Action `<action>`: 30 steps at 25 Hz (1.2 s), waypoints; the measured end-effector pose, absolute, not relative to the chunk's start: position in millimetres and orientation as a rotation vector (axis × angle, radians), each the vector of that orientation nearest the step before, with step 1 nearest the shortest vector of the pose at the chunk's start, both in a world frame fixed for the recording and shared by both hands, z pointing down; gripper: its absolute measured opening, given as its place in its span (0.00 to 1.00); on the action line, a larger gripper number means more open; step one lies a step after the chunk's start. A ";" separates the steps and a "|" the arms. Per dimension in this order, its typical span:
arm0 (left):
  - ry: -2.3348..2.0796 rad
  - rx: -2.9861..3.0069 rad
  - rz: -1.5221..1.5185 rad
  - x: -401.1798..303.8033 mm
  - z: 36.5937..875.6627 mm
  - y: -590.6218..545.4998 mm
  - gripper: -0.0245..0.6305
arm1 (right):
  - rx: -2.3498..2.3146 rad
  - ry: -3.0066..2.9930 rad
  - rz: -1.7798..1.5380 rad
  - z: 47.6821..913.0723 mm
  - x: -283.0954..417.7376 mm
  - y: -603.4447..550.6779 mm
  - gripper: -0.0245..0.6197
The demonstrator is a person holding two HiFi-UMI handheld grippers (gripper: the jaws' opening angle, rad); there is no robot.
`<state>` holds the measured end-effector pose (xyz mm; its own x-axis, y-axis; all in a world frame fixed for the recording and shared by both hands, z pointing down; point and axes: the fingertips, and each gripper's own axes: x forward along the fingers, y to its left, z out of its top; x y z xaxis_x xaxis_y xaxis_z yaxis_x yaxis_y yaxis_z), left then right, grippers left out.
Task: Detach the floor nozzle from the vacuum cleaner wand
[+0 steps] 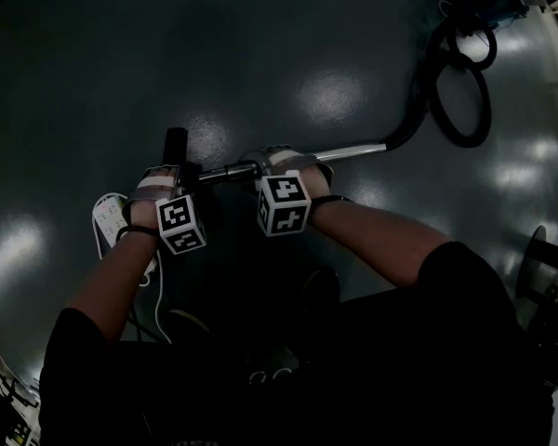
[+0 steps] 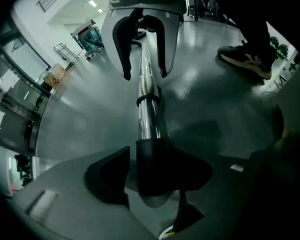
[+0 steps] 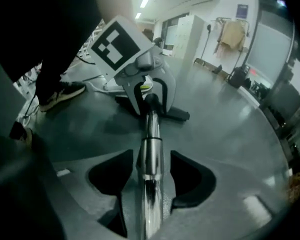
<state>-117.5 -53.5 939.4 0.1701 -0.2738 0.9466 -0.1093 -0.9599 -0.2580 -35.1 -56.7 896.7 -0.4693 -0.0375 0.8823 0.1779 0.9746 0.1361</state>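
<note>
A dark grey, glossy floor [image 1: 335, 91] lies all round, catching pale patches of ceiling light. Ahead of the left gripper [image 2: 160, 169] stand metal carts [image 2: 65, 51] and glass partitions [image 2: 10, 99]. Ahead of the right gripper [image 3: 150, 169] are white cabinets [image 3: 190, 34], a clothes rack [image 3: 230, 31] and 2 ceiling light strips [image 3: 144, 3].

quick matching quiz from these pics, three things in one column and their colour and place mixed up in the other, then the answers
Things:
1 wand
2 hose
3 power strip

Descriptions:
a white, lying on the floor
b shiny metal, between the jaws of the right gripper
c black, looped at the head view's upper right

Pairs: 1-b, 2-c, 3-a
</note>
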 end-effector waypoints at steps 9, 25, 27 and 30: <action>0.374 -2.303 -1.998 -124.1 948.8 -46.5 0.31 | -0.185 -1.893 -0.360 960.4 -47.2 -53.0 0.41; -0.272 -2.946 -2.204 -118.1 895.7 -2.9 0.30 | -0.285 -1.913 -0.114 926.7 -53.9 -34.5 0.35; -0.461 -3.120 -2.262 -112.9 882.4 9.5 0.30 | -0.275 -1.896 -0.176 924.2 -54.7 -31.8 0.35; -0.566 -3.320 -2.306 -109.0 864.7 14.1 0.30 | -0.253 -1.879 -0.258 920.2 -54.6 -33.1 0.35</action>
<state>-109.0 14.1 864.7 0.4621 0.6355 0.6185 -0.2773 -0.5589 0.7815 -54.6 -33.1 920.2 -0.3129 0.0461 0.9487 0.3002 0.9524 0.0528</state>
